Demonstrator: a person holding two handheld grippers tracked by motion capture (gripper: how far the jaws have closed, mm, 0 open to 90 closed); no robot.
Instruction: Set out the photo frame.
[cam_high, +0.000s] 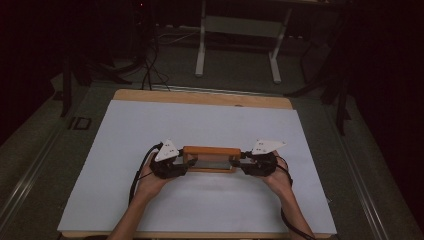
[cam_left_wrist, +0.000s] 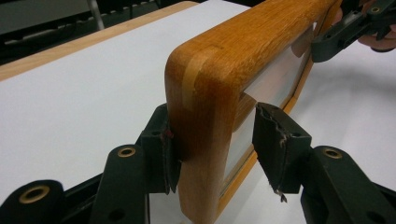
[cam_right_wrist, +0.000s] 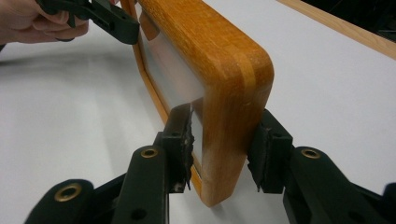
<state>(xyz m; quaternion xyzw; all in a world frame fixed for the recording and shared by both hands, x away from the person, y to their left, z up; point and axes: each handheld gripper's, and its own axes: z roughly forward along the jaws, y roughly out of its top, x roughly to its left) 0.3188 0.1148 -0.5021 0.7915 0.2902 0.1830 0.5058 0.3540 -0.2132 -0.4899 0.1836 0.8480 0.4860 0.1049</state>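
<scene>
My left gripper (cam_left_wrist: 212, 144) and right gripper (cam_right_wrist: 224, 149) are black with brass-coloured rivets; the frame (cam_left_wrist: 210, 84) is honey-orange wood with a paler stripe at each corner; the sheet (cam_high: 150, 125) is plain white; the table (cam_high: 200, 96) edge is light tan.

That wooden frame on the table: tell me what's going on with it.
A person stands a wooden picture frame upright on its long edge on the white table cover, one tool at each short end. The left tool straddles its end: one jaw touches the back, the other stands clear of the glazed front. The right tool has both jaws against the other end. Both hands steady it near the table's front.
</scene>
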